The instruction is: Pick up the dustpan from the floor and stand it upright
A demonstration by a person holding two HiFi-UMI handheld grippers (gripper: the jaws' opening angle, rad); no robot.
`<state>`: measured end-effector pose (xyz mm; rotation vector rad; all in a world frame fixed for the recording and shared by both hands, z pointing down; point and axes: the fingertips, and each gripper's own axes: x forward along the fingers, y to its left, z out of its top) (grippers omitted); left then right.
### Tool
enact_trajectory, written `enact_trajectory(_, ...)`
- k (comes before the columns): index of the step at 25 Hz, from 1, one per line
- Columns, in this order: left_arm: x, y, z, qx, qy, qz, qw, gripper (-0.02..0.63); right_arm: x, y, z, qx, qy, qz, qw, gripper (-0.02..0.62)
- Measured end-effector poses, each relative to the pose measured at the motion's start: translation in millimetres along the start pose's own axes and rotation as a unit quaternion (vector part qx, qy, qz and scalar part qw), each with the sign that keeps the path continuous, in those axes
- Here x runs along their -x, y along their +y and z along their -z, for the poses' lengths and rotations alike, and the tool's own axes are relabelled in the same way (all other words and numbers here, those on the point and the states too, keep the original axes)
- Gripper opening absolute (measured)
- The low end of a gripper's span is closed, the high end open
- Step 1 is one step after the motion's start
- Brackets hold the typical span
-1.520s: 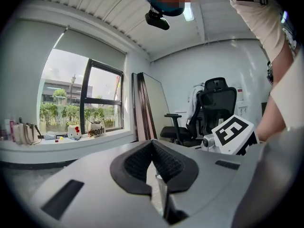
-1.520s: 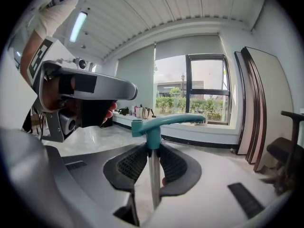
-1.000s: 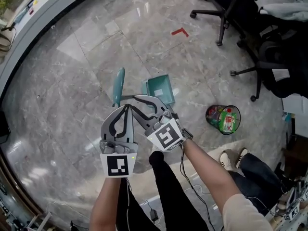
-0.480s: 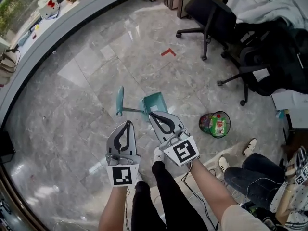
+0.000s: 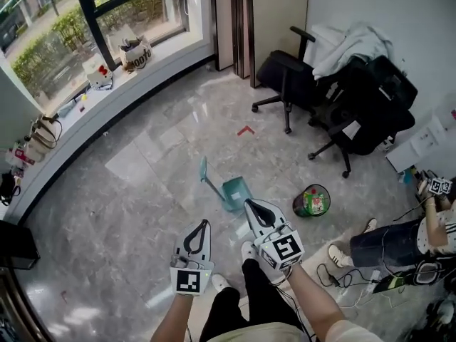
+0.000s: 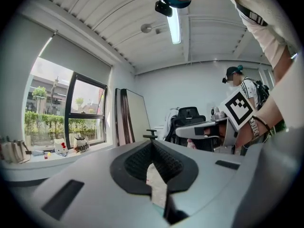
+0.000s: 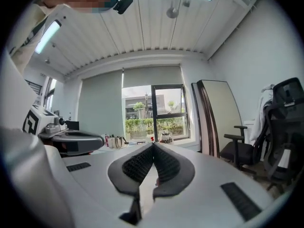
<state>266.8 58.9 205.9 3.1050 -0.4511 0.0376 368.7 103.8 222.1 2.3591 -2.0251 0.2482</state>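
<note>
The teal dustpan [image 5: 236, 192] stands on the grey stone floor in the head view, its long handle [image 5: 206, 169] slanting up and to the left. My left gripper [image 5: 202, 224] hangs shut in the air below and left of it, apart from it. Just below the pan's edge in this view is my right gripper [image 5: 251, 204], also shut and holding nothing. In the left gripper view the left gripper [image 6: 152, 144] points level into the room, with its pads together. The right gripper [image 7: 153, 146] in its own view likewise faces the window, empty.
A small bin [image 5: 311, 200] full of wrappers stands right of the dustpan. Two black office chairs [image 5: 286, 74] [image 5: 370, 105] stand at the back right. A red mark [image 5: 246, 130] is on the floor. A seated person [image 5: 377, 244] and cables lie at right. A cluttered window sill [image 5: 107, 77] curves along the left.
The head view has risen far above the floor. Both grippers have drawn up and away from the dustpan. The handle, earlier flat on the floor, now slants upward.
</note>
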Motion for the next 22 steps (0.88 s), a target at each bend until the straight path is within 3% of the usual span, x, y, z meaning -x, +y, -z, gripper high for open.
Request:
enact_trajectory(6,89.1,-9.4,-40.1,-0.032,0.056,-0.012,0.9978,0.011,73.7,51.7,-52.8,-0.019,-0.009,0.027,0.999,0.017)
enact_trajectory(11,124.8,-34.0,-83.1,-0.043,0.025,-0.023,0.9985,0.011,114.6,71.0,-84.4,-0.014,-0.023,0.021,0.999,0.017)
enact_trajectory(14,129.2,-57.3,-95.0,-0.041,0.004,-0.030,0.9987,0.011,137.5,68.9,-91.0,0.002,-0.028,0.014,1.000,0.017)
enact_trajectory(22,118.0,-153.1,-103.9,-0.052,0.010,-0.029,0.9982,0.011,250.7,31.8,-88.4,0.006,-0.022,0.013,1.000,0.017)
